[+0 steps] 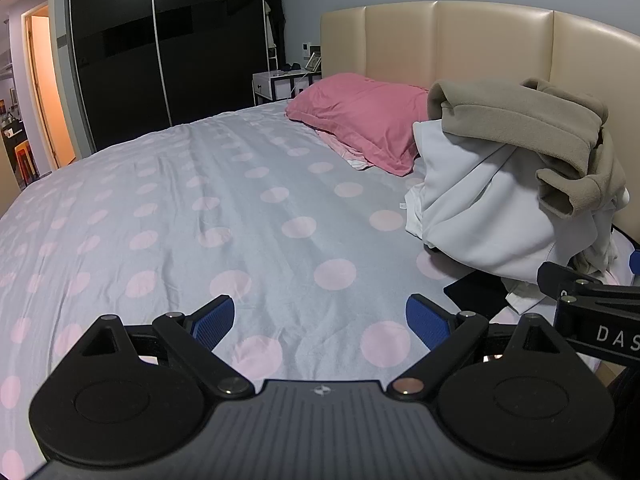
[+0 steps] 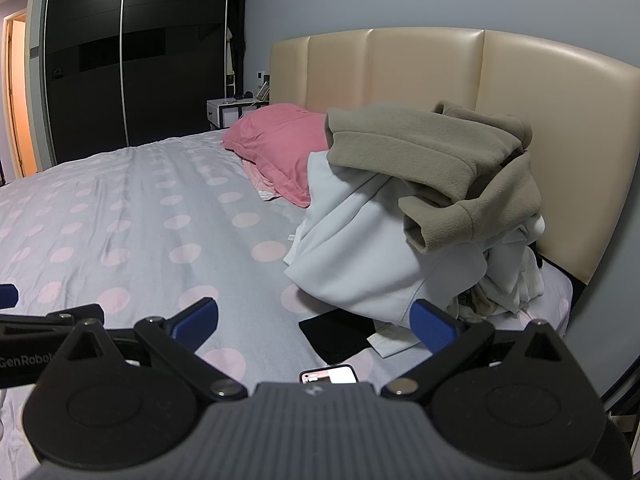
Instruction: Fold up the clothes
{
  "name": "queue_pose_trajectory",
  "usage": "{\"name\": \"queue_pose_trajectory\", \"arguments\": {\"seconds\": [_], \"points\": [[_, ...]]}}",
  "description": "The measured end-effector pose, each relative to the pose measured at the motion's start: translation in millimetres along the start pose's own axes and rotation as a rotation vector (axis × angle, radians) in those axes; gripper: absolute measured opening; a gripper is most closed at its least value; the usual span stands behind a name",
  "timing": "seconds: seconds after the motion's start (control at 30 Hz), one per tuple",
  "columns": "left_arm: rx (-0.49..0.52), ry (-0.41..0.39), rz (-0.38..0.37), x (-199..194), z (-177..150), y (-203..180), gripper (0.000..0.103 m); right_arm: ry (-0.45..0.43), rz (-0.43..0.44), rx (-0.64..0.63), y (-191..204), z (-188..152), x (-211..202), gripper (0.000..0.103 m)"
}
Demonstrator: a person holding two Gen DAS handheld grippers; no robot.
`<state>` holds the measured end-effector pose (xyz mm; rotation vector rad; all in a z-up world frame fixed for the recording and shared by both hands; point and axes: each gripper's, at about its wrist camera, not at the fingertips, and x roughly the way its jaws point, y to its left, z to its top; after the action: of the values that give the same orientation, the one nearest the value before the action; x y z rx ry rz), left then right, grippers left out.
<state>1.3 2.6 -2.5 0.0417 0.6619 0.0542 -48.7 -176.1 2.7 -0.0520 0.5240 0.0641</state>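
A pile of clothes lies on the bed by the headboard: a taupe fleece garment [image 1: 520, 124] [image 2: 436, 160] on top of a pale blue-white garment [image 1: 476, 204] [image 2: 368, 248], with crumpled white clothes [image 2: 512, 276] behind. A black garment [image 1: 476, 292] [image 2: 332, 334] lies flat under the pile's front edge. My left gripper [image 1: 320, 320] is open and empty above the bedspread, left of the pile. My right gripper [image 2: 316, 322] is open and empty, just in front of the pile, its right finger near the pale garment's hem.
The bed has a grey bedspread with pink dots [image 1: 200, 208] [image 2: 140, 220], a pink pillow [image 1: 360, 116] [image 2: 276, 144] and a cream padded headboard [image 1: 480, 40] [image 2: 400, 68]. A phone [image 2: 330, 374] lies near my right gripper. A nightstand [image 1: 280, 82] and a black wardrobe [image 1: 160, 40] stand beyond.
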Motion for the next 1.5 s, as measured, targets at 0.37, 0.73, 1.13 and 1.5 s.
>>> {"name": "queue_pose_trajectory", "arguments": {"seconds": [0.37, 0.73, 1.13, 1.5], "points": [[-0.002, 0.005, -0.002, 0.2, 0.0, 1.0, 0.094, -0.003, -0.002, -0.006, 1.1, -0.6, -1.8, 0.103], [-0.006, 0.007, 0.006, 2.3, 0.3, 1.8, 0.094, 0.002, -0.004, -0.007, 2.2, 0.5, -1.7, 0.103], [-0.012, 0.013, 0.005, 2.1, 0.3, 4.3, 0.094, 0.007, -0.008, -0.013, 4.3, 0.6, -2.5, 0.103], [-0.009, 0.044, 0.009, 9.4, 5.9, 2.3, 0.094, 0.026, 0.002, -0.019, -1.2, 5.7, 2.4, 0.103]]}}
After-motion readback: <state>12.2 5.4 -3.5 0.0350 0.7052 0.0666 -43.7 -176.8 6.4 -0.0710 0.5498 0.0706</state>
